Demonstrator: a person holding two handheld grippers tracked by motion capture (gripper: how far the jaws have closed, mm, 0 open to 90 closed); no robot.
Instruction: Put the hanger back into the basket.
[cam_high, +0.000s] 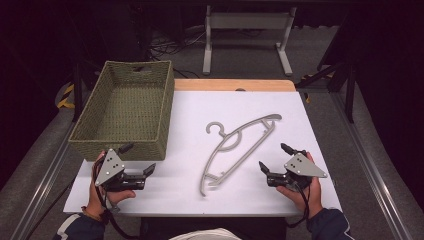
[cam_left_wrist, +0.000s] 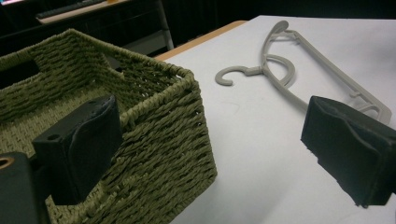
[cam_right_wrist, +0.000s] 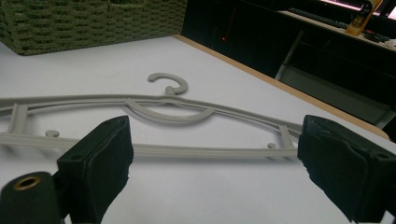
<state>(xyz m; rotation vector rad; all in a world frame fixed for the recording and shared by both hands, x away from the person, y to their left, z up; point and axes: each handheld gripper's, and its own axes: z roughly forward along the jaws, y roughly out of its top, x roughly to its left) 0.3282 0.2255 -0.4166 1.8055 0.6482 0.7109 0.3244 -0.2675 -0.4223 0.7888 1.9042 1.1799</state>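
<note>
1. High view: left of the hanger (cam_high: 239, 148), a woven basket (cam_high: 125, 107) sits on the white bench (cam_high: 190, 112).
2. Left gripper (cam_high: 139, 159) hovers just beside the basket's near corner, fingers released, holding nothing.
3. Right gripper (cam_high: 275, 157) waits right of the flat-lying hanger, fingers released.

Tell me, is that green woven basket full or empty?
Empty. The high view looks straight into the basket and shows only its bare woven floor; the grey hanger lies flat outside it on the white table.
</note>
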